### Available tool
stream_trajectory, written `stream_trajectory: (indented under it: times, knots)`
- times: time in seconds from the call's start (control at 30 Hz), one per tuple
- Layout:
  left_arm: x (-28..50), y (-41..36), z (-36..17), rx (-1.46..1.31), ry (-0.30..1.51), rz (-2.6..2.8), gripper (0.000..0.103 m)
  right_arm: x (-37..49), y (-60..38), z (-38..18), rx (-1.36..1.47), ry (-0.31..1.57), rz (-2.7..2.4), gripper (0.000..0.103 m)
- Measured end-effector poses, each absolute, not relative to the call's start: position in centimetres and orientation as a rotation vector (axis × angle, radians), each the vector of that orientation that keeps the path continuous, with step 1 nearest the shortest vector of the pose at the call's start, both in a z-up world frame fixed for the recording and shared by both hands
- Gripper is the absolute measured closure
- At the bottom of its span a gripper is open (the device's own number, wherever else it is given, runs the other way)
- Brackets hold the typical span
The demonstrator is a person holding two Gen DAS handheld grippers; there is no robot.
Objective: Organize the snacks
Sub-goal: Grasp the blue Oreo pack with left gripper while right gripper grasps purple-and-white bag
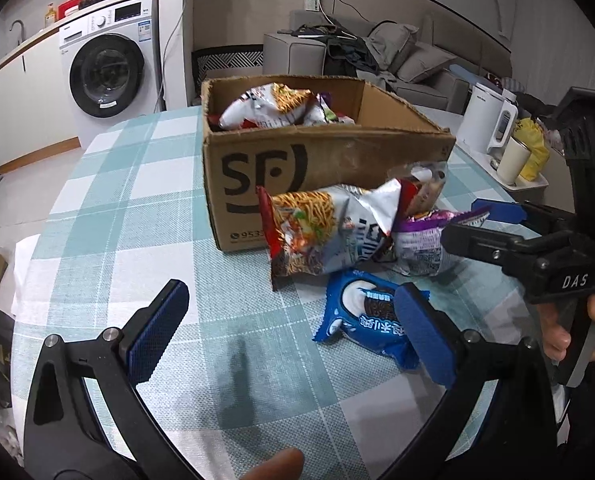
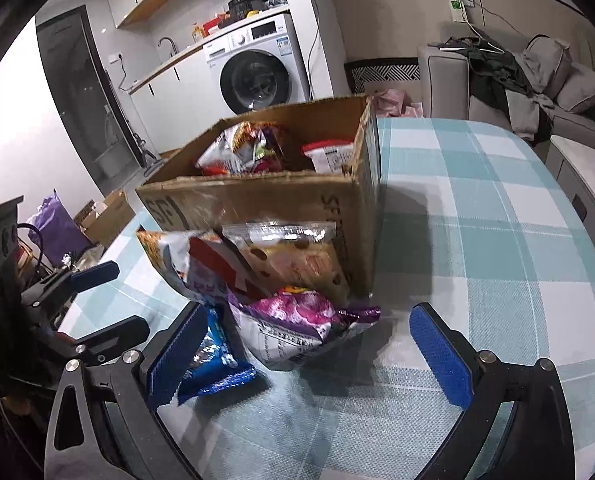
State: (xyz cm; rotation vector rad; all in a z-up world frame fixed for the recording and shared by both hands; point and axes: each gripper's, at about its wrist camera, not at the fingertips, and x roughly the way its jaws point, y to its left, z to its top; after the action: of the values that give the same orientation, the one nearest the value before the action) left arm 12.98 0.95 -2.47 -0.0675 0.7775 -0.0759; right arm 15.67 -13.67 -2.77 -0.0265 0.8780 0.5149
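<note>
left gripper (image 1: 293, 332): I see fingers spread, empty, by blue packet (image 1: 367, 322)
right gripper (image 2: 311, 356): fingers spread around purple packet (image 2: 297, 326)
box (image 1: 317, 152): holds snacks, on counter (image 1: 137, 216)

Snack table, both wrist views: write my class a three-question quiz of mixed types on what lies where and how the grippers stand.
1. True or false: the cardboard box already holds snack packets.
2. Multiple choice: the blue cookie packet lies (A) inside the box, (B) flat on the checked tablecloth, (C) clamped in a gripper.
3. Short answer: which packet lies nearest the right gripper, and is that gripper open or shut?

Key
1. True.
2. B.
3. The purple packet; open. The left gripper is open too, holding nothing.
</note>
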Motion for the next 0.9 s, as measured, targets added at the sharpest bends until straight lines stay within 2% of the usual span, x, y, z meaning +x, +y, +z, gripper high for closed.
stream_trajectory:
  times: [0.47, 0.8, 0.9]
  knots:
    - [13.8, -1.1, -4.9, -0.056, 0.845, -0.158, 0.001, 16.4, -12.8, -5.4, -0.042, 0.953, 0.505, 0.000]
    - [14.3, -2.6, -6.1, -0.048, 0.872, -0.186, 0.001, 16.8, -13.2, -5.5, -0.035, 0.940, 0.499, 0.001]
    - [14.7, -3.1, -6.5, -0.039, 0.890, -0.179, 0.000, 16.9, -13.0, -5.5, -0.040, 0.938, 0.502, 0.005]
